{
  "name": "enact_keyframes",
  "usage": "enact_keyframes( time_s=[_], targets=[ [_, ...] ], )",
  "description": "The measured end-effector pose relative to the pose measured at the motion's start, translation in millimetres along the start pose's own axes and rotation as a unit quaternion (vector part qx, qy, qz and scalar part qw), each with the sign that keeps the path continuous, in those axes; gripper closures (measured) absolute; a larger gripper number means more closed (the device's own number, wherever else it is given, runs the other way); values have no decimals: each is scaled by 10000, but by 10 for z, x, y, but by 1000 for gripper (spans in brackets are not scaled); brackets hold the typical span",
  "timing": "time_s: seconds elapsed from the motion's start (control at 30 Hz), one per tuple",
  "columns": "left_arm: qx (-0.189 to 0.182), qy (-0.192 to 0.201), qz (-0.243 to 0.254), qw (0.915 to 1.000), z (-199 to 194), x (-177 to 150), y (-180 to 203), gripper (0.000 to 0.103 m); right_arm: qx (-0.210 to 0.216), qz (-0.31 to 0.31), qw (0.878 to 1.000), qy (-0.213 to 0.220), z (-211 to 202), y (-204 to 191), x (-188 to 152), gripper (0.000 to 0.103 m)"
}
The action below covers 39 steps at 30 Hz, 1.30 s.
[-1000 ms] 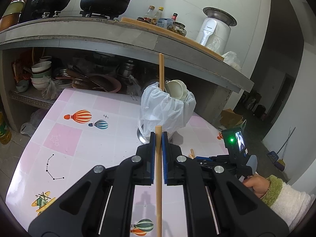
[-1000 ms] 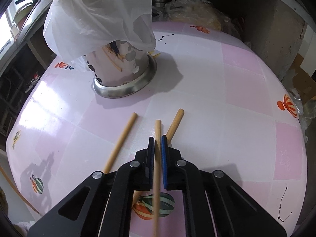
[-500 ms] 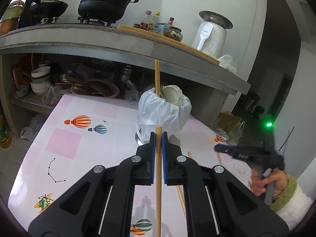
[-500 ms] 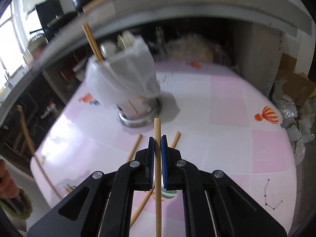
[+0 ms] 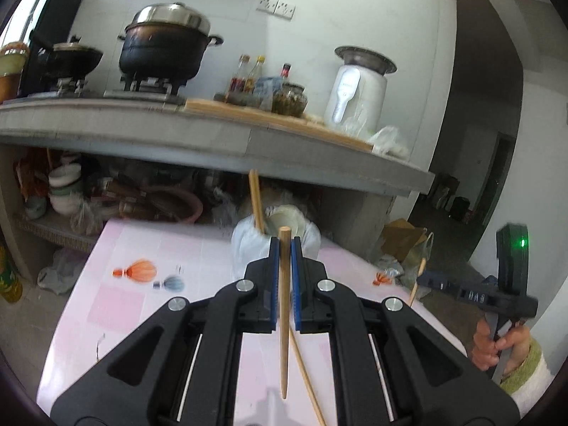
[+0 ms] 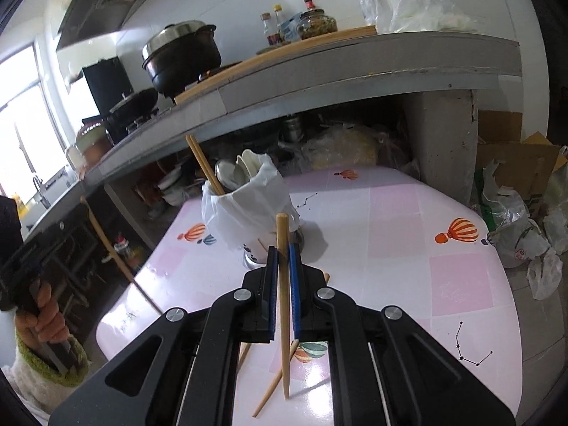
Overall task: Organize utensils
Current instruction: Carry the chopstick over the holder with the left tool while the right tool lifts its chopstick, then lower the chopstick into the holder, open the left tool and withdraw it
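Clenched on a wooden chopstick (image 5: 284, 305), the left gripper (image 5: 283, 248) has its jaws pinching the stick near its thick end, the thin tip hanging back toward the camera. In the left wrist view the bag-lined utensil holder (image 5: 245, 248) stands at twelve o'clock just past the jaws on the pink desk (image 5: 149, 284), with a chopstick (image 5: 256, 202) and spoons already upright in it. One loose chopstick (image 5: 305, 372) lies on the desk at six o'clock. At three o'clock the right gripper (image 5: 426, 278) carries its own stick.

In the right wrist view the jaws of the right gripper (image 6: 283, 252) are likewise clamped on a chopstick (image 6: 283, 305), the holder (image 6: 248, 206) at eleven o'clock, close ahead. Loose chopsticks (image 6: 273, 387) lie below.

Judging by this, both sticks are lifted and in transit to the holder. Next, each needs tipping upright over the mouth, thin end down, clear of the bag's rim, then releasing.
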<state>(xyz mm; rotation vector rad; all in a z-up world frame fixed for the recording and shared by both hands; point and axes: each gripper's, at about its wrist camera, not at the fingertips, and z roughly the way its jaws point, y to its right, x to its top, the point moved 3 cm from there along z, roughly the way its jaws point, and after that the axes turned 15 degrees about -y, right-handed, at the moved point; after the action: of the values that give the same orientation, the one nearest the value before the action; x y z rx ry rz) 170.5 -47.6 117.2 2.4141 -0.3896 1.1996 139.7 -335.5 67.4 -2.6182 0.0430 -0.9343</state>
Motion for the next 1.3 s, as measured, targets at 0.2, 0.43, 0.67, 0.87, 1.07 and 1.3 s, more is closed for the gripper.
enact_keyframes(
  time_s=[0.2, 0.43, 0.67, 0.87, 1.07, 1.3],
  targets=[
    [-109, 301, 127, 9994, 5, 488, 129, 97, 17, 58, 10000, 54, -16, 65, -13, 96],
    [-259, 670, 249, 9971, -8, 1055, 290, 97, 54, 117, 9999, 50, -3, 127, -43, 96],
    [-258, 885, 258, 9954, 154, 1529, 358, 98, 74, 154, 9999, 1, 48, 157, -40, 96],
    [67, 810, 356, 9961, 512, 1632, 314, 97, 75, 154, 9998, -33, 79, 158, -23, 96],
    [261, 740, 319, 9964, 760, 1608, 201, 97, 39, 109, 9999, -65, 102, 145, -4, 96],
    [364, 550, 240, 9975, 1024, 1488, 85, 97, 51, 68, 9999, -109, 123, 122, -3, 96]
  ],
)
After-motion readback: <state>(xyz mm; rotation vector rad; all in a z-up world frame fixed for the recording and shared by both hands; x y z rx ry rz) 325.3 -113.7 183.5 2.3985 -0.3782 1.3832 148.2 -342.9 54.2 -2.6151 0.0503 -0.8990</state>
